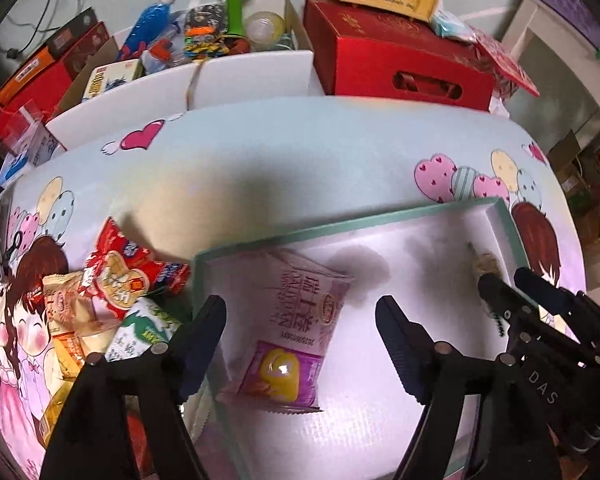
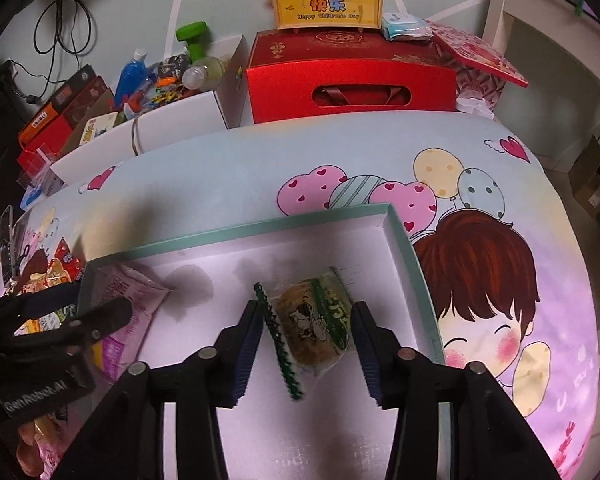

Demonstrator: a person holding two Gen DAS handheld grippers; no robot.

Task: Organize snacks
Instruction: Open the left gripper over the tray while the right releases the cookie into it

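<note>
A shallow white box with a teal rim (image 1: 340, 224) (image 2: 260, 222) lies on the cartoon-printed tablecloth. Inside it at the left lies a purple snack packet (image 1: 296, 332) (image 2: 120, 312). My left gripper (image 1: 300, 312) stands open over it, jaws wide on either side and not touching it. My right gripper (image 2: 306, 312) is open further right in the box, a green-edged clear snack packet (image 2: 312, 320) tilted between its pads, its serrated edge against the left pad. A pile of snacks (image 1: 116, 292) in red, yellow and green wrappers lies left of the box.
Behind the table stand a red gift box (image 2: 352, 88), a yellow sign (image 2: 326, 0) on top of it, and a white carton (image 1: 220, 76) with bottles and a green dumbbell (image 1: 234, 4). Red and orange boxes (image 1: 40, 76) sit at the far left.
</note>
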